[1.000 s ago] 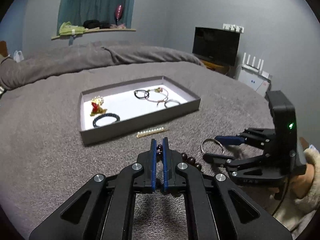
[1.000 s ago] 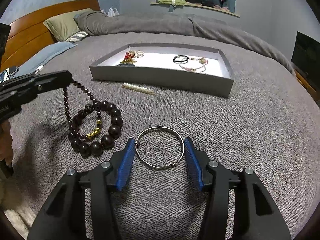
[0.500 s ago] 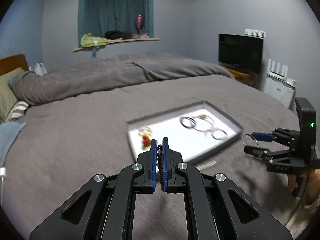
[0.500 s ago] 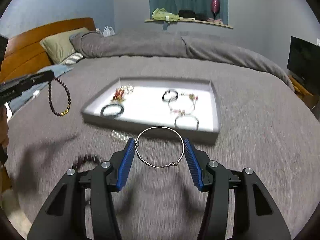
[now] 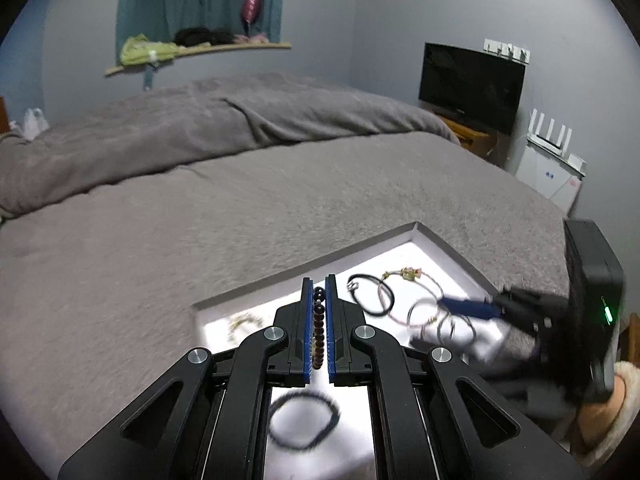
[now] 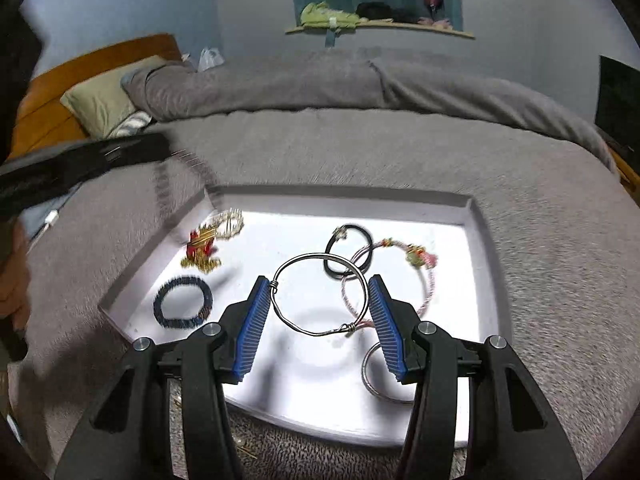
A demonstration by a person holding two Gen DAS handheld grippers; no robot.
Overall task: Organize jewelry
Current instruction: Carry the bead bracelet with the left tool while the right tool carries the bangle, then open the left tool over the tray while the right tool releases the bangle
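Two views. Left wrist: your left claw (image 5: pixel 319 294) is clamped on the dark bead strand (image 5: pixel 319 320), above the tray (image 5: pixel 448 248). Right wrist: your right claw (image 6: pixel 320 308) pinches the wire bangle (image 6: pixel 319 294) over the tray's middle; black bracelet (image 6: pixel 183 302) at 9 o'clock.

black grippers (image 5: pixel 319 292) (image 6: pixel 319 312) with ribbed blue pads (image 6: pixel 250 330), silver screws (image 5: pixel 271 333), a green light (image 5: pixel 609 314); fuzzy cream sleeve (image 5: pixel 616 420).
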